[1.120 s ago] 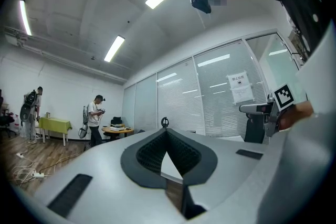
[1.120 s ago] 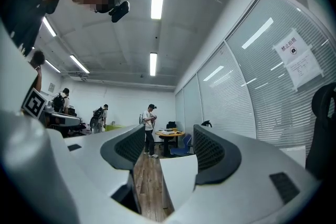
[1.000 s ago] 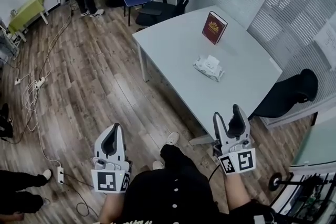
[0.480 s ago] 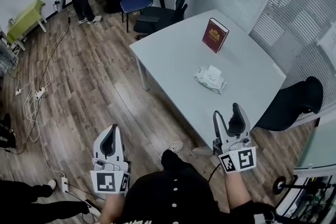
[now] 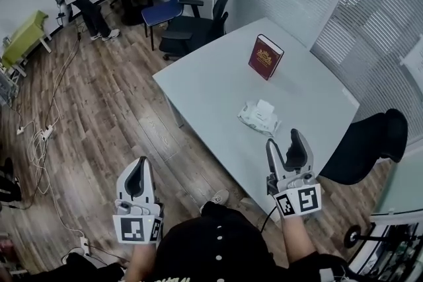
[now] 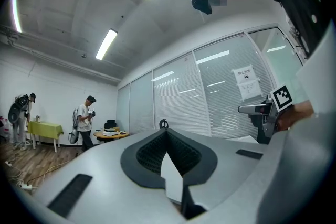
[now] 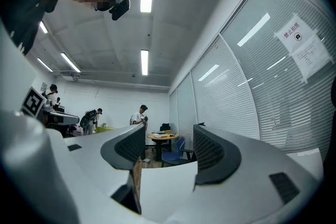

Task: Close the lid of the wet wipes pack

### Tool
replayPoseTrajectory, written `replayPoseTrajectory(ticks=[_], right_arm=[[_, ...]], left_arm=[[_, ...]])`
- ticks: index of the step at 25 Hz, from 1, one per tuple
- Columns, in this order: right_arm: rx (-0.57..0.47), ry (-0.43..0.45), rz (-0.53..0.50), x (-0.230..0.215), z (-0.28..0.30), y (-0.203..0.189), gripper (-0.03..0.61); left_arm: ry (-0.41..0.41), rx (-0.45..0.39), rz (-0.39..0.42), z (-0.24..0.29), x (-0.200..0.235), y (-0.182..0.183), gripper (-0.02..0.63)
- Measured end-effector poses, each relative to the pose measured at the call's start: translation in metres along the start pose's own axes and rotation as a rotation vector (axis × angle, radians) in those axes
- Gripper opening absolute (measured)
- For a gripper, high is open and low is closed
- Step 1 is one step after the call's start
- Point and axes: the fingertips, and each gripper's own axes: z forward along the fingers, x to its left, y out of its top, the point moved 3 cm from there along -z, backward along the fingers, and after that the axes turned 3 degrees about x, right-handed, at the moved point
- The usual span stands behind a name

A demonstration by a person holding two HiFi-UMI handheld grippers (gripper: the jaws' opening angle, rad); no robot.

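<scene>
Pale grey table (image 5: 211, 92) carries the wet wipes pack (image 5: 259, 118) toward its near end, with the lid (image 5: 265, 106) standing up. Red book (image 5: 266, 57) stands upright farther back. Left hand-held gripper (image 5: 139, 172) over the wood floor (image 5: 112, 109), jaws clenched tip to tip, empty. Right hand-held gripper (image 5: 286, 147) near the pack, not touching, jaws released with nothing between.

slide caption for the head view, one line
Left gripper shut, right gripper open, held short of the table with the wipes pack and a book
</scene>
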Motion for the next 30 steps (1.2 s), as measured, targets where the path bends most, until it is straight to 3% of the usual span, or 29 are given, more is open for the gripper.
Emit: replayPoseTrajectory(ticks=[12, 21, 25, 30], right_arm=[[0.010, -0.060, 0.003, -0.063, 0.046, -0.012, 0.285], [0.032, -0.203, 0.009, -0.098, 0.038, -0.018, 0.285], [0.044, -0.257, 0.004, -0.109, 0.034, -0.021, 0.285], [0.042, -0.384, 0.006, -0.124, 0.025, -0.024, 0.285]], left_arm=[[-0.055, 0.013, 0.002, 0.100, -0.014, -0.002, 0.006], [-0.162, 0.032, -0.007, 0.144, -0.033, -0.009, 0.006], [-0.239, 0.025, -0.014, 0.175, -0.040, -0.011, 0.006], [-0.397, 0.003, -0.020, 0.230, -0.058, -0.013, 0.006]])
